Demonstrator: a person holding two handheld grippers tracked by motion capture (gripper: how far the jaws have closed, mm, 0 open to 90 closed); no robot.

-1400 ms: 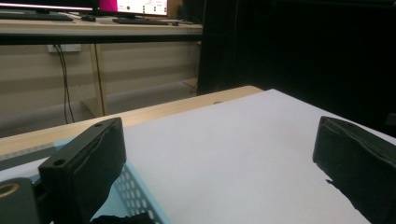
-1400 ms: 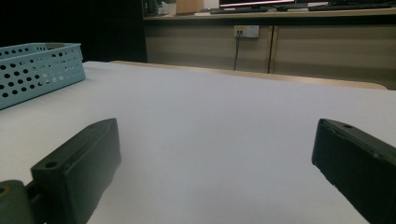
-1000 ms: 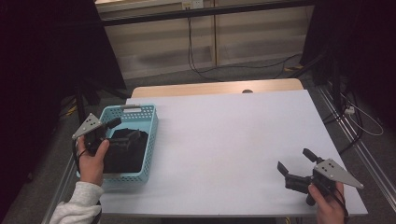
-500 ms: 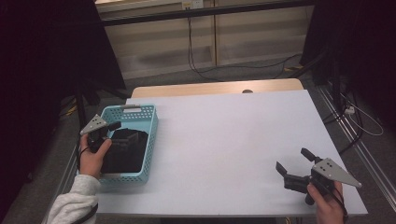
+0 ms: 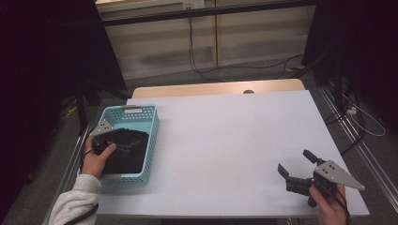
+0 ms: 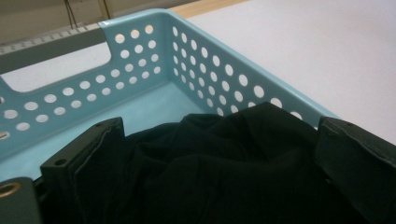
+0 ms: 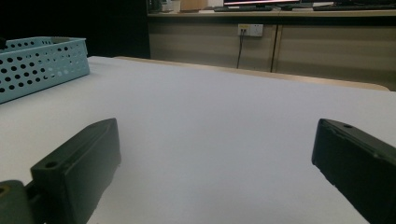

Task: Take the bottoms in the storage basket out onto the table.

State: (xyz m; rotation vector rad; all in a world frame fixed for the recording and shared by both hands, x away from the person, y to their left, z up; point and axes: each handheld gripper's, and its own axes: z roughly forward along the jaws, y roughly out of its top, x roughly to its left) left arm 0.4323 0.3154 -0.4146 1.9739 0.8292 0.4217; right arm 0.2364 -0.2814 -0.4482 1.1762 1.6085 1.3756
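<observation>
In the high view, a light blue perforated basket (image 5: 141, 123) is seen at the left edge of the white table (image 5: 225, 140), and a crumpled black cloth (image 5: 126, 150) is held inside it, heaped toward the near end. The left gripper (image 5: 109, 141) is lowered into the basket over the cloth, gripped by the left hand (image 5: 97, 157) in a grey sleeve. The right gripper (image 5: 296, 169) is kept low at the near right corner of the table, well apart from the basket, with its jaws spread wide and nothing between them. Cables are seen on the floor beyond the table's far edge.

In the left gripper view, the jaws are set wide apart with the cloth (image 6: 219, 168) bunched between them; whether either jaw is pressed against the fabric cannot be told. The basket's far wall (image 6: 60, 100) and side wall are seen close behind the cloth, hemming it in.

In the right gripper view, the jaws are opened wide over bare table (image 7: 224, 126). The basket (image 7: 42, 65) is seen far off at the left, with a wall socket (image 7: 251, 30) behind.
</observation>
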